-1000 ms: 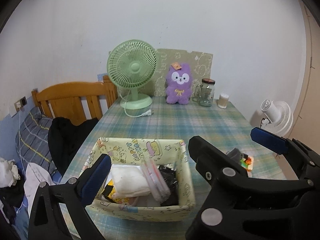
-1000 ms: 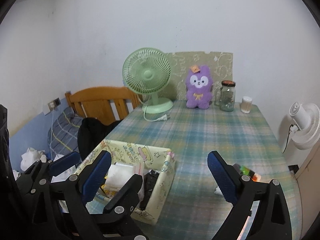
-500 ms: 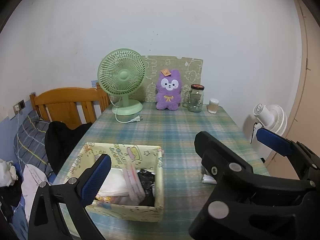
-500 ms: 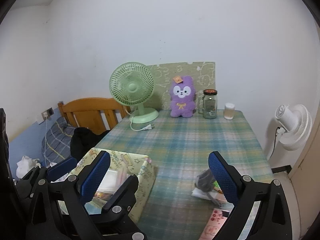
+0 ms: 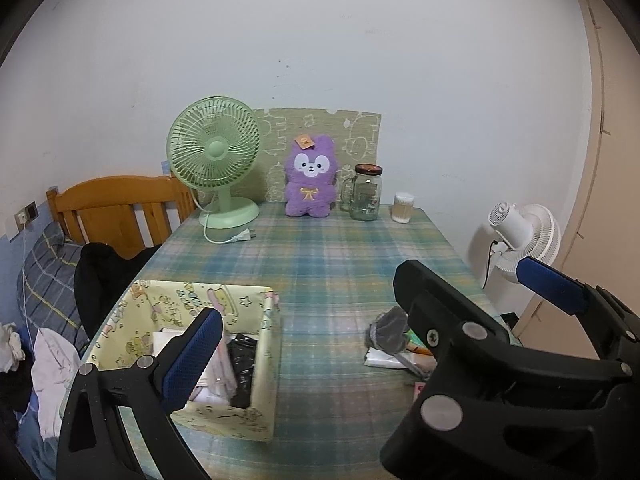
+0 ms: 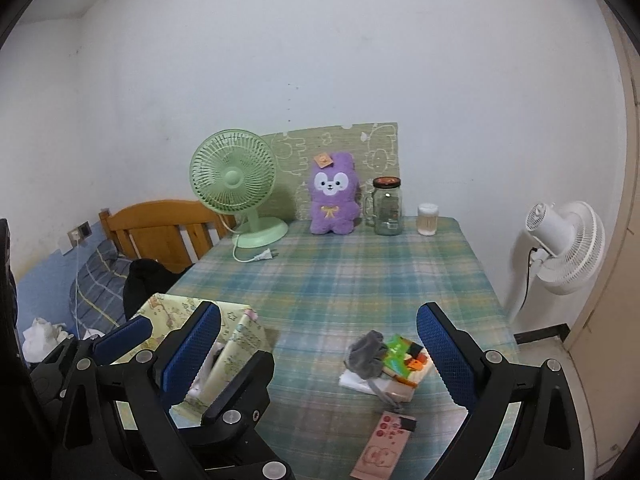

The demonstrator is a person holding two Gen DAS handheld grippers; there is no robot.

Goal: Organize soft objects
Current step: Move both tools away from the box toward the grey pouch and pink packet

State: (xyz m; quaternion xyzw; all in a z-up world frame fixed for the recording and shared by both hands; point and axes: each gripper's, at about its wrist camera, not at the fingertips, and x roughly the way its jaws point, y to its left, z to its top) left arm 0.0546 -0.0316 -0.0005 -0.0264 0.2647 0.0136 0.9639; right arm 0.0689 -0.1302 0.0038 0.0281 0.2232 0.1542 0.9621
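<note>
the yellow cartoon-print box (image 5: 264,344) sits on the plaid tablecloth (image 5: 328,256), stuffed with a white folded cloth, pinkish packets and something black. a fuzzy grey soft thing (image 6: 366,354) lies on a small pile of packets, between the fingers of the right gripper (image 6: 318,354), not touching. left gripper (image 5: 368,332) and right are both spread wide, empty. fluffy purple plush (image 5: 310,180) sits upright by the far wall.

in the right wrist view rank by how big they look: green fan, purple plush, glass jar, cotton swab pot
1. green fan
2. purple plush
3. glass jar
4. cotton swab pot
All four stand in a row at the table's far edge, so nearness hardly skews this ranking.
</note>
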